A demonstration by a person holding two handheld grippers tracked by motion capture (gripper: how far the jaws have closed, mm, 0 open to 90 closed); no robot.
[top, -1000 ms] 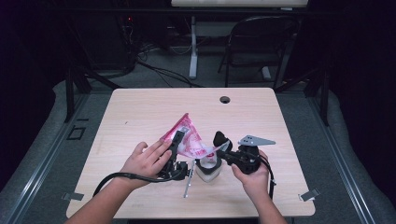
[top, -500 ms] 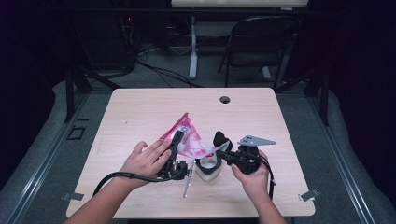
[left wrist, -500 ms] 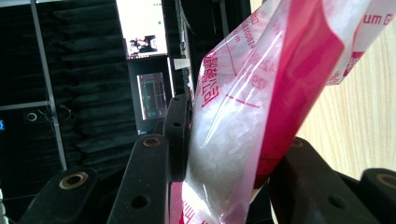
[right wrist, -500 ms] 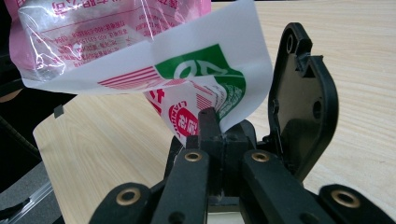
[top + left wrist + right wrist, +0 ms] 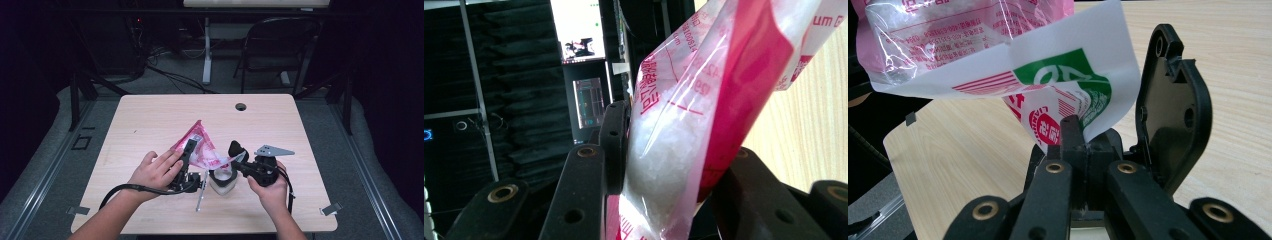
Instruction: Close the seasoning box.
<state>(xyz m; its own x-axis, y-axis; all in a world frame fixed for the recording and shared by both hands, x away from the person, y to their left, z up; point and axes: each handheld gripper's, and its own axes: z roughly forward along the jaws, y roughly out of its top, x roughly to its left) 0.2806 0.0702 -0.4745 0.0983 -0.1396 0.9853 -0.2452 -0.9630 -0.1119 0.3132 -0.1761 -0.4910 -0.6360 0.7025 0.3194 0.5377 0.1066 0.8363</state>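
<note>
Stretching between the two grippers just below the middle of the high view, a pink and clear plastic bag (image 5: 202, 147) holding white grains is tilted, its top corner pointing up toward the centre of the frame and its lower corner reaching right. The left gripper (image 5: 189, 150) has its fingers partly closed around the bag's filled body; in the left gripper view the bag (image 5: 704, 115) fills the middle and right, squeezed between the two black fingers (image 5: 616, 145). The right gripper (image 5: 239, 156) has its fingers fully closed on the bag's thin printed corner, which in the right gripper view (image 5: 1068, 100) rises out of the pinched fingertips (image 5: 1070, 132) at the centre. Just under the bag's lower end in the high view stands a small white cup (image 5: 222, 179), with a thin metal spoon-like tool (image 5: 201, 197) lying beside it to the left. All of this sits on the pale wooden worktop (image 5: 150, 120), which has a round hole (image 5: 241, 106) near its upper edge.
</note>
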